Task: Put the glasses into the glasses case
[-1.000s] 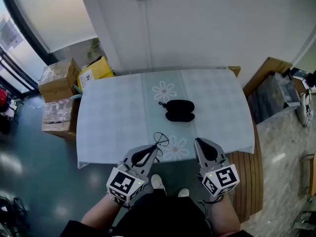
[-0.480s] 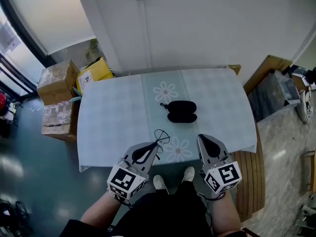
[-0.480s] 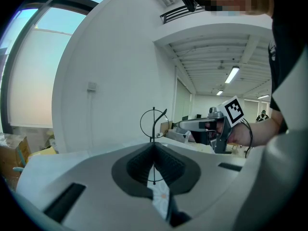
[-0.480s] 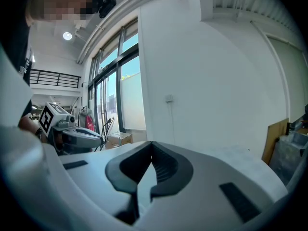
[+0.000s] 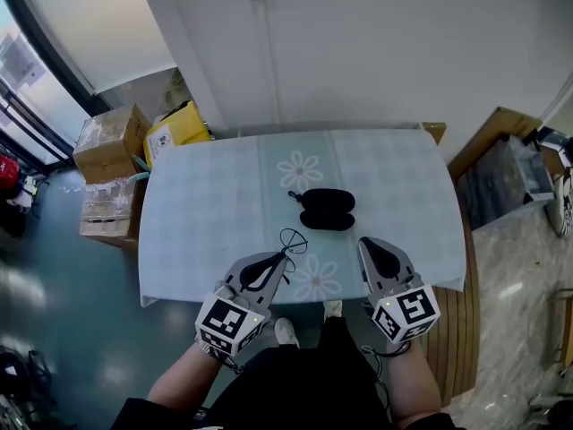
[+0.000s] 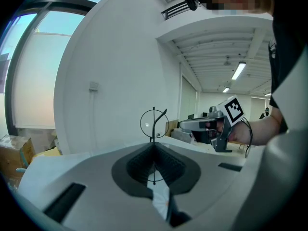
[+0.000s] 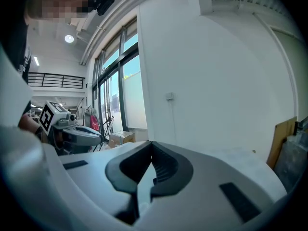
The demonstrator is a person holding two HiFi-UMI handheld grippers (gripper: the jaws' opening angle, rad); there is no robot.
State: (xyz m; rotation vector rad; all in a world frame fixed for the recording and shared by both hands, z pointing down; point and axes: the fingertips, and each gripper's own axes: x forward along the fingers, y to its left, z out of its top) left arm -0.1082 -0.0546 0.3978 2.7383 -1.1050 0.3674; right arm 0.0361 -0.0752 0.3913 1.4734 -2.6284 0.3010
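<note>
Glasses [image 6: 154, 124] upright in forward-pointing left tongs [image 6: 154, 145]

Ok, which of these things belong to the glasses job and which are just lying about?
Job: thin black wire-framed glasses, held by the left gripper, jaws shut; black glasses case on the pale checked table; right gripper, shut, empty.
Lying about: brown cardboard boxes, yellow box beside the table.

White wall [image 5: 376, 52], cardboard boxes [image 5: 109, 140], teal floor [image 5: 54, 298]

Tapering grey left gripper [image 5: 284, 262] and right gripper [image 5: 365, 244], black-lined inside. Each carries a black-and-white marker cube [image 5: 224, 327], at seven and five o'clock. Black cable [image 5: 380, 361], black clothes [image 5: 304, 388], white shoes [image 5: 286, 331].
</note>
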